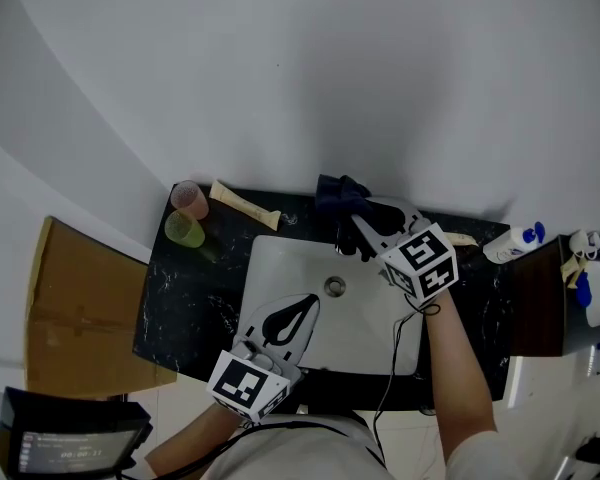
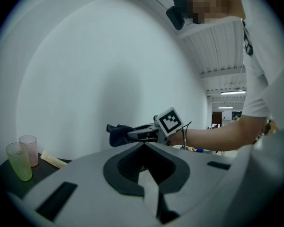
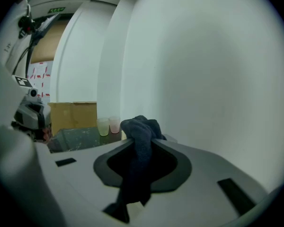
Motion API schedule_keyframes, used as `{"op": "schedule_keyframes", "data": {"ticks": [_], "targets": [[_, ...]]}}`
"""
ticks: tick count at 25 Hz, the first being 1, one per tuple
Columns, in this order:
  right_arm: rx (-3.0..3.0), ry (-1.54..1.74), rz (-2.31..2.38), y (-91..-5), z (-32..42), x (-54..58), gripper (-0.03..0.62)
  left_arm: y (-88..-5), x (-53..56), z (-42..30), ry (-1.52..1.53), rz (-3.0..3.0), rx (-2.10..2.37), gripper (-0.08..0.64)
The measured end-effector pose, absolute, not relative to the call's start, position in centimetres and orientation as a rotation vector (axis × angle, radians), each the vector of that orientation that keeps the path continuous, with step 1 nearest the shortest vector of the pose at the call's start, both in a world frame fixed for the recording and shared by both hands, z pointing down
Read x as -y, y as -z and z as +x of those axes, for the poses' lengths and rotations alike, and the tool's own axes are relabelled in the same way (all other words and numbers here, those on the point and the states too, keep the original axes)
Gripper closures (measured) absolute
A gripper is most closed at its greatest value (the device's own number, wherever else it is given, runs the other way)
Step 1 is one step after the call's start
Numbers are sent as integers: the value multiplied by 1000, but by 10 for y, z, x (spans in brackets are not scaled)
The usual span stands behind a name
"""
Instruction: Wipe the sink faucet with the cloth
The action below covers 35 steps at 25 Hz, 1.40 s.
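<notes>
Above the black counter [image 1: 170, 318] and its sink [image 1: 280, 268], the left gripper [image 2: 144, 145] hangs with its jaws pressed together on nothing. The jaws of the right gripper [image 1: 358, 223] pinch the dark cloth [image 3: 141, 141], which is bunched past their tips and trails back between them. The faucet, seemingly just under those tips, is not clearly shown; with little cloth ahead of the jaws, bare plastic may scrape it, or the cloth may tug loose.

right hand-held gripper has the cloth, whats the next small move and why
Probably lower the right hand-held gripper a little so the cloth presses on the faucet, then start rubbing. Its jaws are clamped on the cloth, which bunches out past the tips close to the faucet at the back of the sink. Contact isn't clearly visible.
</notes>
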State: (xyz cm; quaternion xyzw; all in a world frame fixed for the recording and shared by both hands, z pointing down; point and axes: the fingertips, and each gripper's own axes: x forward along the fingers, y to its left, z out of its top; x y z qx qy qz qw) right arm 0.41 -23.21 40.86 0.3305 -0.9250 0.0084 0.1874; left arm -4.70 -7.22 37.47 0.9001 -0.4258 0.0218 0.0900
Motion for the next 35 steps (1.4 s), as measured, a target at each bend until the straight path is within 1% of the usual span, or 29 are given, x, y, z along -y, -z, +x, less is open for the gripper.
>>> {"op": "schedule_keyframes", "data": {"ticks": [5, 8, 18, 28, 31, 35], "targets": [[2570, -77, 1078, -408, 14, 287, 506, -373, 76, -51, -61, 2675, 1286, 561], [2548, -102, 1134, -408, 17, 302, 506, -370, 79, -50, -51, 2682, 1285, 561], [2633, -127, 1051, -406, 12, 235, 506, -364, 87, -42, -26, 2692, 1263, 563], [2607, -224, 1231, -408, 24, 300, 506, -364, 83, -45, -27, 2689, 1269, 563], [2597, -215, 1251, -409, 24, 296, 506, -363, 83, -46, -21, 2688, 1269, 563], [2630, -169, 1143, -408, 16, 262, 506, -363, 82, -45, -16, 2690, 1260, 563]]}}
